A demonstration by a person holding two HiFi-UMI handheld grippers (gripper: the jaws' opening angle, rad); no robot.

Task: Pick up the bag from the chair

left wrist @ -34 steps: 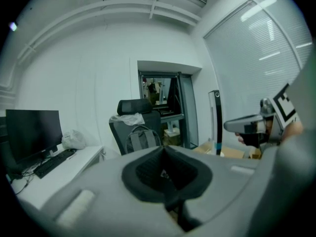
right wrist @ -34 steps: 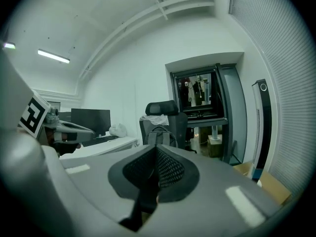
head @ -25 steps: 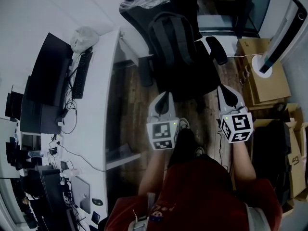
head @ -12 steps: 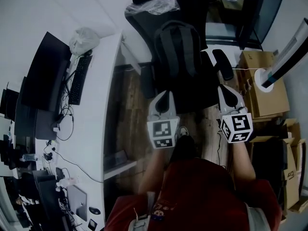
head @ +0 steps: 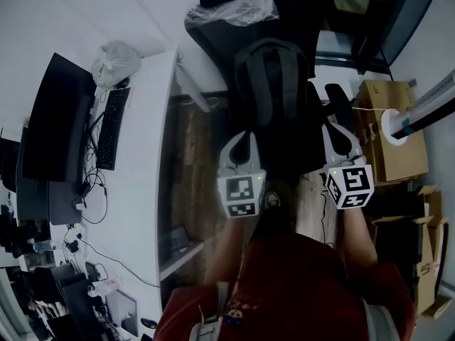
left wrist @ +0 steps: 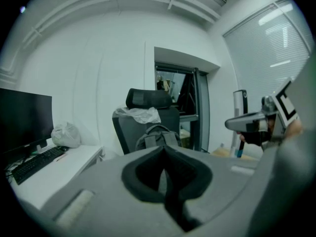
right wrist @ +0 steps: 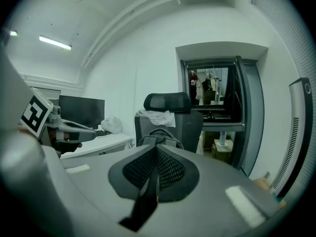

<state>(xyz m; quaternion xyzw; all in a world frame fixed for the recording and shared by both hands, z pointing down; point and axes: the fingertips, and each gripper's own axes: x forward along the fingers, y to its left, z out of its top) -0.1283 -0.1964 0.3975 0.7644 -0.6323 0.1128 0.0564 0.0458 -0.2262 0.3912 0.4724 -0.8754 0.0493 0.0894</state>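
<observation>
A dark backpack [head: 274, 84] stands upright on the seat of a black office chair [head: 213, 38], leaning on its backrest. My left gripper [head: 245, 138] is shut and empty, just short of the seat's front left. The right gripper [head: 333, 129] is also shut and empty, by the chair's right armrest [head: 340, 105]. In the left gripper view the backpack [left wrist: 159, 135] shows just above the closed jaws of my left gripper [left wrist: 164, 150]. The right gripper view has the backpack [right wrist: 159, 136] straight ahead of the right gripper [right wrist: 157, 149].
A white desk [head: 153, 141] with a monitor [head: 53, 119], keyboard [head: 106, 126] and white plastic bag [head: 117, 59] runs along the left. Cardboard boxes [head: 384, 126] stand right of the chair. Clear plastic wrap [head: 238, 9] drapes over the backrest's top. A doorway opens behind.
Both grippers have moved forward together towards the chair. The chair and backpack now lie closer to the fingertips. Both stay shut.
</observation>
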